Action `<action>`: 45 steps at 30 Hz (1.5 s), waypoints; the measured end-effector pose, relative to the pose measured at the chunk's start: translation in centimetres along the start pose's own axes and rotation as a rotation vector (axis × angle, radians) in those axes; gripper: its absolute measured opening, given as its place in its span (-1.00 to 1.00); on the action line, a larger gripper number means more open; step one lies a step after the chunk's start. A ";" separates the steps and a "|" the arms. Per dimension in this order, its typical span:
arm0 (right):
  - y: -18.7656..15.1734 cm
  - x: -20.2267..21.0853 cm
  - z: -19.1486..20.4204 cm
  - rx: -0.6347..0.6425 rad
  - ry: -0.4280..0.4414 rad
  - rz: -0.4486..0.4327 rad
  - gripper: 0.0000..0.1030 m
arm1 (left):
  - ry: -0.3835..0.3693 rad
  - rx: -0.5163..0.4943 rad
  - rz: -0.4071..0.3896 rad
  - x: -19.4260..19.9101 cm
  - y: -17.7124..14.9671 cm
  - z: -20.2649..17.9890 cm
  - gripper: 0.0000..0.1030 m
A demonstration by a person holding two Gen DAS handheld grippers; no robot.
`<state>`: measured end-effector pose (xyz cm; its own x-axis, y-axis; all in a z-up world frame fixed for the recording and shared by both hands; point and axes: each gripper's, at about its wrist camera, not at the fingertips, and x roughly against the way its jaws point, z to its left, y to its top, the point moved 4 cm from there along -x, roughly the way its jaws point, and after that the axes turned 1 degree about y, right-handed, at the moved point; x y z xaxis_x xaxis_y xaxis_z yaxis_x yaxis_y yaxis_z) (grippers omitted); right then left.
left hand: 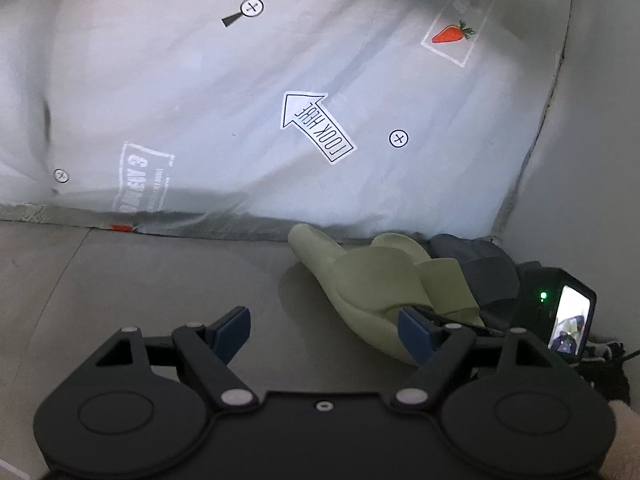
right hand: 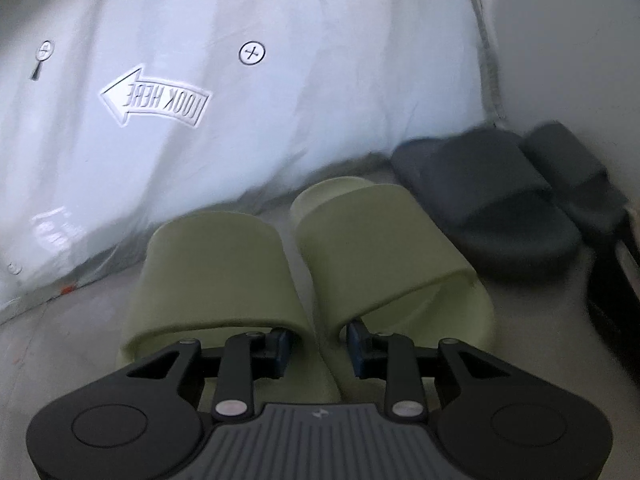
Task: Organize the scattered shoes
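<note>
A pair of olive green slippers lies side by side on the grey floor, toes toward a white sheet. My right gripper is at their heel ends. One pad reaches into each slipper's opening, and the jaws are shut on the two inner walls pressed together. In the left wrist view the same green slippers sit just ahead and to the right of my left gripper. It stands wide open over bare floor with nothing between its fingers. A pair of dark grey slippers rests to the right of the green pair, against the wall.
A crumpled white sheet printed with a "LOOK HERE" arrow and a carrot covers the ground ahead. A pale wall bounds the right side. The right gripper's camera body shows beside the slippers. A dark object lies at the right edge.
</note>
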<state>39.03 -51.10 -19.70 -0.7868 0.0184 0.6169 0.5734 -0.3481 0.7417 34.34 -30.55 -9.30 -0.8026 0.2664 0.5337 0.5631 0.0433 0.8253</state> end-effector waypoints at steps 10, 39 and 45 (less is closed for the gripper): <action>0.9 -1.7 1.4 0.338 0.042 0.071 0.20 | -0.003 0.023 0.037 -0.2 -1.3 0.7 0.58; 1.2 -3.0 8.1 0.333 0.064 -0.110 0.69 | 0.076 0.089 0.010 1.1 -0.4 4.9 0.58; 1.9 -2.8 7.1 0.296 0.097 -0.084 0.70 | 0.077 0.103 -0.004 1.4 -0.3 5.3 0.58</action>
<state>43.94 -45.13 -18.11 -0.8444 -0.0591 0.5324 0.5354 -0.0616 0.8424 34.11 -25.07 -9.83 -0.8157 0.1917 0.5459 0.5735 0.1437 0.8065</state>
